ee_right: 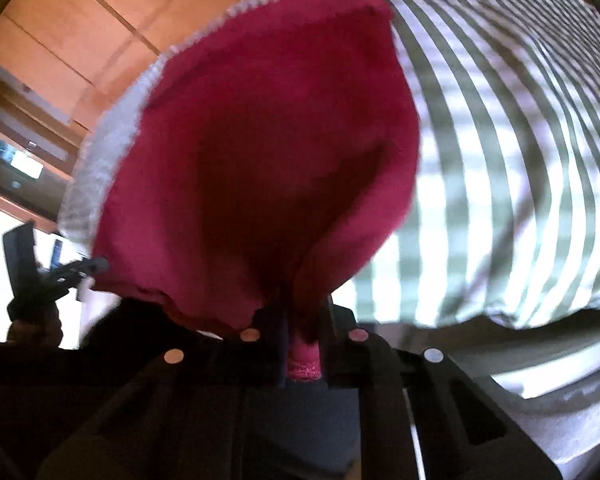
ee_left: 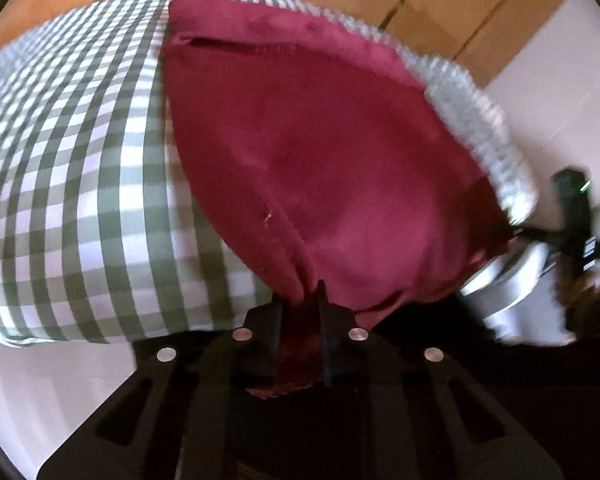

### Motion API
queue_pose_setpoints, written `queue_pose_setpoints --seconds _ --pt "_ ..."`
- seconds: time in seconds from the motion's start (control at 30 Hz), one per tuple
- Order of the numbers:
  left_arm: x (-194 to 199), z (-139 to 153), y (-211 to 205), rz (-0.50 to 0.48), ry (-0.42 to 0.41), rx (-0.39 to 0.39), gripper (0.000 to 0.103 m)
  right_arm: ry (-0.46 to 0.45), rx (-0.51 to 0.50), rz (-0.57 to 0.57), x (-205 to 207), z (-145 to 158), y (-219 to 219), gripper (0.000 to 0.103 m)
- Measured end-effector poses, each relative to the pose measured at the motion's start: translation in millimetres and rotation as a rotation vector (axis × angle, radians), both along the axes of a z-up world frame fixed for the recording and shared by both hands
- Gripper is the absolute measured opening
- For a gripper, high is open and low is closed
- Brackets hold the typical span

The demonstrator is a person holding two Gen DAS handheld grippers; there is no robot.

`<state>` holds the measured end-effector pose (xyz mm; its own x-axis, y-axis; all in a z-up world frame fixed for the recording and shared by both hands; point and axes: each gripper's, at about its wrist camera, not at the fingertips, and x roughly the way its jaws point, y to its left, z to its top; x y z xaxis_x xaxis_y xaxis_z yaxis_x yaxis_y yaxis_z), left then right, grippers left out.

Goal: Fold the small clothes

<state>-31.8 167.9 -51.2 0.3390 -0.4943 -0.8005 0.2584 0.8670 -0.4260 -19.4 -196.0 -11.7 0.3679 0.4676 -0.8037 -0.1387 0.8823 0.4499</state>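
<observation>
Green-checked cloth (ee_left: 72, 184) covers the surface, orange tiles at the top of both frames. Laid on it, the maroon garment (ee_left: 320, 152) runs up-frame from both tongs. One near corner is clamped by the left gripper (ee_left: 300, 320), the other by the right gripper (ee_right: 304, 320), so neither hand is judged nearer.

Garment (ee_left: 320, 168): spread on the checked cloth (ee_left: 80, 168), near its far edge.
Left claw (ee_left: 300, 304): clamped on one near corner.
Right claw (ee_right: 304, 312): clamped on the other.
</observation>
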Motion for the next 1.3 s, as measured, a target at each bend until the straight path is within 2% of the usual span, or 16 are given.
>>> queue_pose_setpoints --seconds 0.13,0.23,0.37,0.57,0.6,0.63,0.67,0.7,0.73,0.8,0.87,0.97,1.07,1.23,1.27,1.3 --pt "12.0 20.2 19.2 0.042 -0.020 -0.210 0.013 -0.063 0.119 -0.051 23.1 19.5 -7.8 0.010" --pt "29.4 28.6 28.0 0.092 -0.029 -0.316 0.013 -0.091 0.175 -0.117 47.9 26.0 -16.4 0.010" --pt "64.0 34.7 36.0 0.159 -0.036 -0.389 0.013 -0.104 0.176 -0.189 88.3 29.7 -30.1 0.010" --pt "128.5 39.2 52.3 0.297 -0.006 -0.386 0.013 -0.107 0.164 -0.250 147.3 34.3 -38.8 0.011" --pt "137.3 39.0 55.9 0.334 -0.006 -0.369 0.013 -0.114 0.163 -0.254 150.1 33.5 -41.8 0.014" --pt "141.2 39.7 62.3 0.374 -0.004 -0.357 0.019 -0.120 0.175 -0.263 156.2 34.8 -43.6 0.029" --pt "146.3 39.9 66.9 0.406 -0.002 -0.351 0.037 -0.119 0.196 -0.270 158.4 34.3 -46.5 0.045" --pt "149.8 41.0 74.5 0.447 -0.005 -0.357 0.049 -0.128 0.206 -0.286 160.1 35.5 -49.4 0.074" --pt "149.5 42.4 80.8 0.479 -0.011 -0.368 0.069 -0.162 0.201 -0.303 156.4 41.2 -52.7 0.078" --pt "143.6 47.2 93.2 0.512 -0.033 -0.374 0.071 -0.183 0.205 -0.289 153.5 44.7 -53.3 0.081" --pt "136.9 49.8 97.0 0.496 -0.043 -0.329 0.071 -0.190 0.178 -0.298 138.9 45.3 -59.2 0.087" --pt "117.2 47.7 93.2 0.410 -0.053 -0.269 0.071 -0.181 0.105 -0.289 113.9 37.6 -63.6 0.087" --pt "104.9 29.9 74.5 0.324 -0.027 -0.207 0.071 -0.158 0.041 -0.294 88.7 20.8 -62.5 0.085" --pt "102.4 16.4 46.1 0.268 -0.036 -0.137 0.068 -0.144 -0.005 -0.291 85.5 -6.1 -49.5 0.063" --pt "105.7 16.2 42.1 0.262 -0.040 -0.132 0.056 -0.149 0.007 -0.294 88.7 -7.3 -48.0 0.059" --pt "106.4 16.5 35.8 0.251 -0.034 -0.113 0.050 -0.146 0.022 -0.293 91.7 -8.0 -46.7 0.047"
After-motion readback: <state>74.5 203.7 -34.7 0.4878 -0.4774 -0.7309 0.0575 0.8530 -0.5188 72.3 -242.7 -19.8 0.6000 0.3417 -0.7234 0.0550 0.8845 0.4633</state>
